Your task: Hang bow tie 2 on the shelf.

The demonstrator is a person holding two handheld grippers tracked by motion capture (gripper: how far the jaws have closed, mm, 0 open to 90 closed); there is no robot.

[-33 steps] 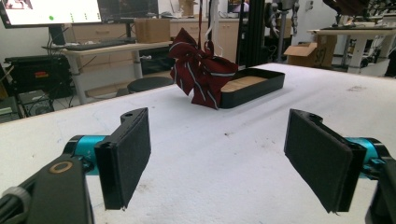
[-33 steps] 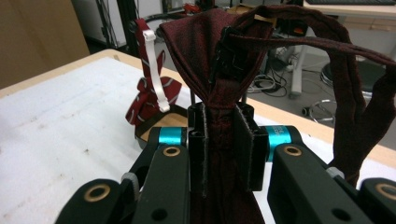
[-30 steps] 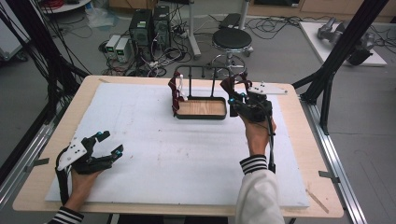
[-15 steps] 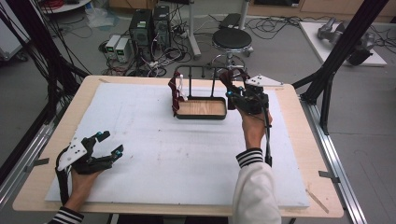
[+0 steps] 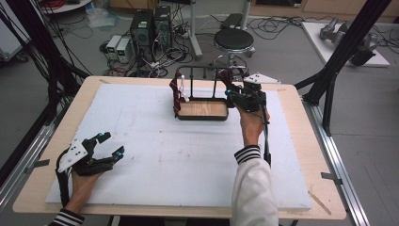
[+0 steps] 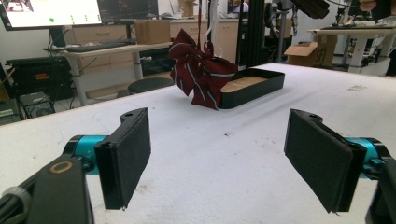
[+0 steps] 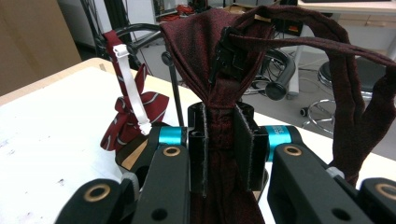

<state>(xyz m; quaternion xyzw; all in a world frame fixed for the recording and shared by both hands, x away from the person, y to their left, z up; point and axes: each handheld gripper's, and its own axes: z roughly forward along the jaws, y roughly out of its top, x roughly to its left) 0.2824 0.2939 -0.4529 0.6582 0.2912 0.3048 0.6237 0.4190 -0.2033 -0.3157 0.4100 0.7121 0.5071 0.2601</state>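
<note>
right gripper (image 7: 219, 144) view: clamps dark red tie (image 7: 219, 60) | high view: unclear

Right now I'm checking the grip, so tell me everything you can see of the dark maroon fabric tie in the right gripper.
The dark maroon fabric tie looks woven and matte. Its bunched middle is pinched between the right gripper's shut padded jaws. Above them it fans out, with a black plastic clasp, and a thin strap loops off to the right. It hangs beside the black wire rack.
</note>
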